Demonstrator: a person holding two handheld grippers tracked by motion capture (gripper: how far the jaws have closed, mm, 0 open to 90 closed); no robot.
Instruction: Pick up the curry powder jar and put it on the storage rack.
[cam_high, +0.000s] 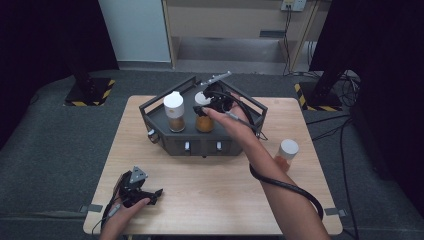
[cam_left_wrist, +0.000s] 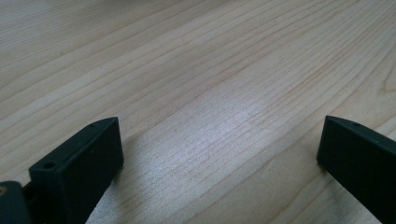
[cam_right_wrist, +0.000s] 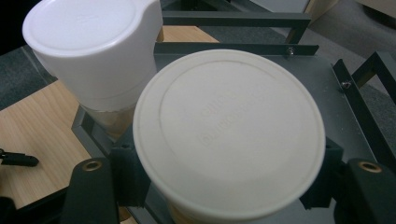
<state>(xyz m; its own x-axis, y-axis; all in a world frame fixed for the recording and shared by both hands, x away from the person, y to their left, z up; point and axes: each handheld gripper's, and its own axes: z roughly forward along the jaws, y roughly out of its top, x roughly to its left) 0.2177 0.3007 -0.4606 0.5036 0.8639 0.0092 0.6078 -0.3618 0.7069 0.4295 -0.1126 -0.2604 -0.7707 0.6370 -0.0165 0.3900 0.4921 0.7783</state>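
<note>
Now | jar lid (cam_right_wrist: 229, 135) | clamped between right gripper (cam_right_wrist: 229, 186) jaws

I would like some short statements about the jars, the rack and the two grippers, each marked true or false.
1. The right gripper is closed on the cream lid of a jar. True.
2. That jar stands on the bare table. False: it is in the dark rack.
3. A second jar with a white lid stands in the rack beside it. True.
4. The left gripper holds a jar. False: its jaws are open and hold nothing, above the wooden table.
5. A third jar stands on the table, outside the rack. True.
</note>
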